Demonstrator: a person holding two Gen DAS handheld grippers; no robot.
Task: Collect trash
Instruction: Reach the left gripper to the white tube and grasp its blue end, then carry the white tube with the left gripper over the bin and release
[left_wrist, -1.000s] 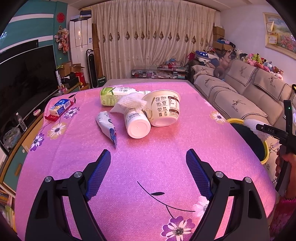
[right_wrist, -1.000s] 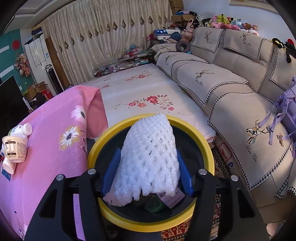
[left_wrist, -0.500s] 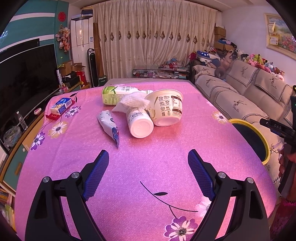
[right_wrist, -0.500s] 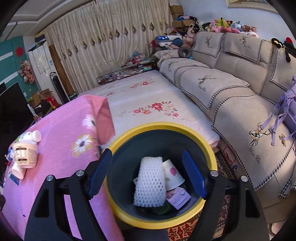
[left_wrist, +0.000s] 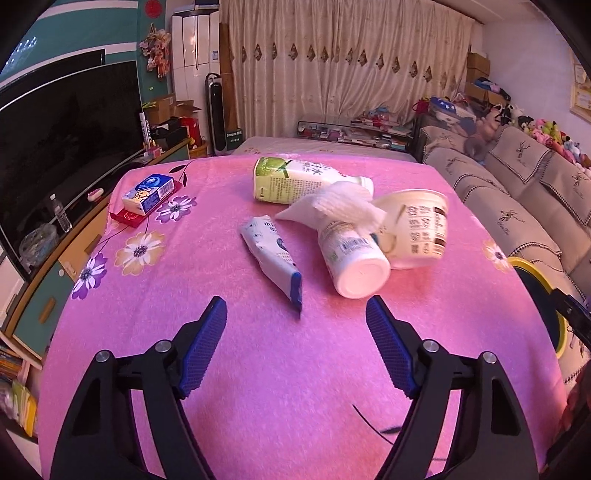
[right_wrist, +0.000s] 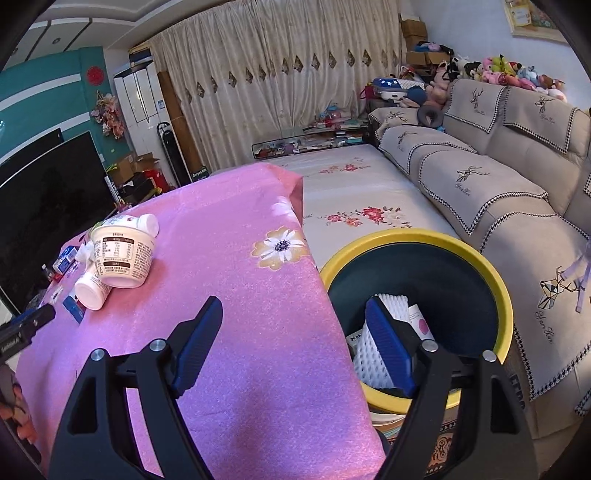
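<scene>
- While both claws hang over the pink-clothed worktop (left_wrist: 258, 387), the left claw (left_wrist: 297, 325) stands wide apart with nothing between its blue pads, and the right claw (right_wrist: 295, 328) is likewise spread wide and holds nothing.
- Landmark: the paper tub (left_wrist: 417, 229) lies on its side, mouth turned toward the white bottle.
- Touching the tub's left side lies a white bottle (left_wrist: 351, 254), its long axis running near-to-far, flat base toward the left claw.
- Draped over that bottle's far end, just left of the tub, sits a crumpled white tissue (left_wrist: 332, 206).
- Beyond the tub lies a green-labelled bottle (left_wrist: 295, 181) on its side, long axis left-to-right, cap pointing right toward the tub.
- Left of the tub, past the white bottle, a squeezed tube (left_wrist: 273, 258) lies with its blue crimped end pointing toward the left claw.
- Well left of the tub rests a blue tissue pack (left_wrist: 147, 190) on a red box.
- Right of the tub, off the worktop's edge, stands the yellow-rimmed bin (right_wrist: 491, 280); a white foam net (right_wrist: 373, 354) stands roughly upright inside it, partly behind the right claw's finger.
</scene>
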